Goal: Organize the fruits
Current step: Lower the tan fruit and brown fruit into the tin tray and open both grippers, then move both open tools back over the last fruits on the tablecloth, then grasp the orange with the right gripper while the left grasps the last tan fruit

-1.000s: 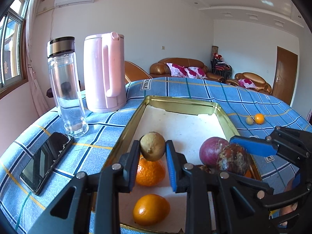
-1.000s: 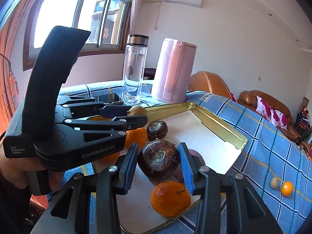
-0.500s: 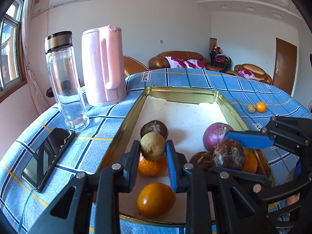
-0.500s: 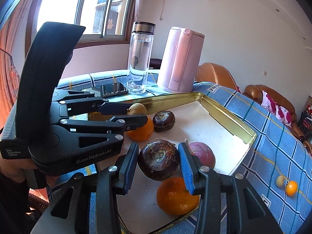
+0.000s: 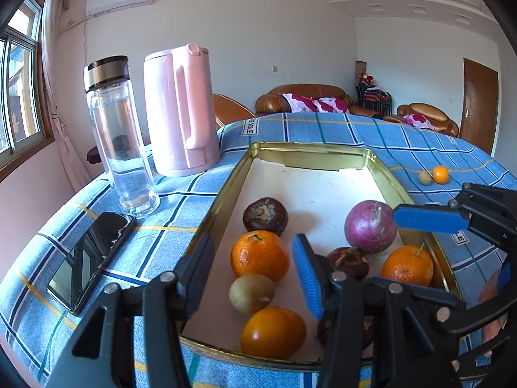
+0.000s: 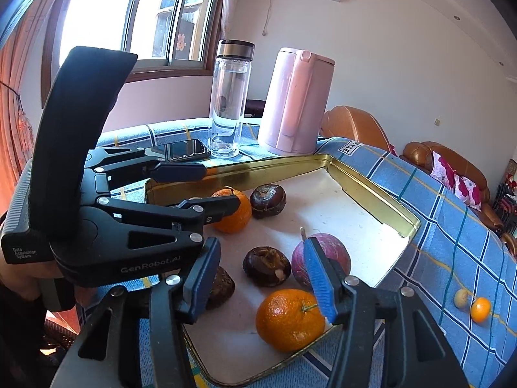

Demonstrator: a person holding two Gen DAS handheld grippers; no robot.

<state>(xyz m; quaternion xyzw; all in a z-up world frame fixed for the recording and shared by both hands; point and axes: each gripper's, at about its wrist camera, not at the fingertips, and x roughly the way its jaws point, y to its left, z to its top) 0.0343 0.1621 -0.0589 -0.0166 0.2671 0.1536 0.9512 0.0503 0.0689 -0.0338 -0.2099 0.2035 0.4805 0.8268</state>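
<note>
Now gold tray (image 5: 226, 190) holds all fruit: small brownish fruit (image 5: 251, 292) near front edge, dark chestnut-like one (image 6: 266, 265) mid-tray. Left gripper (image 5: 255, 278) and right gripper (image 6: 261, 278) jaws just opened, gripping nothing, fruit lying below.

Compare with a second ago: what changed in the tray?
Both jaws have just been opening. The left gripper let the brownish-green fruit down into the tray; the right gripper released the dark brown fruit there. Bottle, kettle, phone unchanged.
</note>
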